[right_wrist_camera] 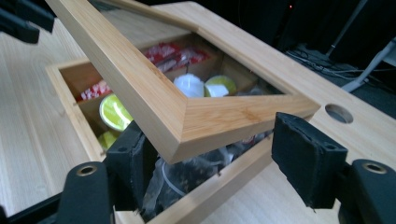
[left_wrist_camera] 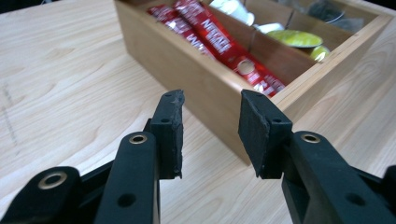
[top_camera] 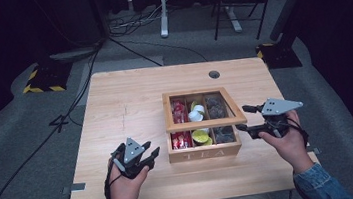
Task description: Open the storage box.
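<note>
My right claw (right_wrist_camera: 219,158) straddles the raised lid (right_wrist_camera: 196,116) corner, spread, propping it, while my left claw (left_wrist_camera: 210,135) waits spread beside the tea box (left_wrist_camera: 196,79).

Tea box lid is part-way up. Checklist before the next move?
1. Lid lifted off the front rim of the tea box: ok.
2. Lid corner sits between the jaws of the right hand-held gripper: ok.
3. Right jaws clamped on the lid: not ok, they stand wide open.
4. What is holding the lid up, a jaw under it or the hinge: cannot tell.
5. Left hand-held gripper bracing the box: not ok. It is open, facing the box's near corner and apart from it.
6. Red sachets lie inside their compartment, below the lid's path: ok.
</note>
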Demonstrator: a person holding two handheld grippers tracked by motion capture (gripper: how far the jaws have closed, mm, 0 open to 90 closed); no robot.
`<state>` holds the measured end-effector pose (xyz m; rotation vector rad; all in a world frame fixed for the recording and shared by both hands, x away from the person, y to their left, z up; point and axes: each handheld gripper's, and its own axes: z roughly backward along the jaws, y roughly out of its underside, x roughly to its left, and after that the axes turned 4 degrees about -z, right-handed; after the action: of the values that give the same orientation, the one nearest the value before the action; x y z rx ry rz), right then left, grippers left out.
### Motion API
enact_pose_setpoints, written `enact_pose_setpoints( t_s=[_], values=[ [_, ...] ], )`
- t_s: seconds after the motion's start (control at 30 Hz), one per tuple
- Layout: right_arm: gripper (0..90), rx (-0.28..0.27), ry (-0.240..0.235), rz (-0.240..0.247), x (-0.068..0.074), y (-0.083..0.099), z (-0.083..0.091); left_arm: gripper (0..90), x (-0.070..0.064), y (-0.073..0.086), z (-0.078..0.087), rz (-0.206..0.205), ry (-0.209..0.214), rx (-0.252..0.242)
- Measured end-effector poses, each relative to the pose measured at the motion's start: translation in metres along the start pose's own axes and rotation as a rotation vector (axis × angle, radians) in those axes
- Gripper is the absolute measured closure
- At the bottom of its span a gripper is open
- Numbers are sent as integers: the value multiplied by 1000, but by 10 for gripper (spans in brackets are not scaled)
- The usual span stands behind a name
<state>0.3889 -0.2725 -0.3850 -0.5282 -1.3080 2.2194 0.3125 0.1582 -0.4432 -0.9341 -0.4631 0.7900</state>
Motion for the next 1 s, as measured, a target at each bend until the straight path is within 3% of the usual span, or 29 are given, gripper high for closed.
enact_pose_setpoints(
  t_s=[0.1, 0.33, 0.47, 0.77, 1.0],
  values=[
    [327, -15, -1, 13, -6, -9, 1, 598, 5, 7, 0, -3, -32, 24],
    [367, -34, 3, 44, -15, -30, 4, 589, 15, 17, 3, 29, -59, 43],
    [372, -40, -17, 31, -22, -36, 3, 588, 20, 22, 6, 46, -71, 50],
    [447, -83, -38, 13, -37, -54, 1, 579, 25, 23, 1, 43, -72, 55],
    [562, -83, -21, 64, -46, -76, -1, 573, 27, 23, -1, 31, -75, 55]
  ],
)
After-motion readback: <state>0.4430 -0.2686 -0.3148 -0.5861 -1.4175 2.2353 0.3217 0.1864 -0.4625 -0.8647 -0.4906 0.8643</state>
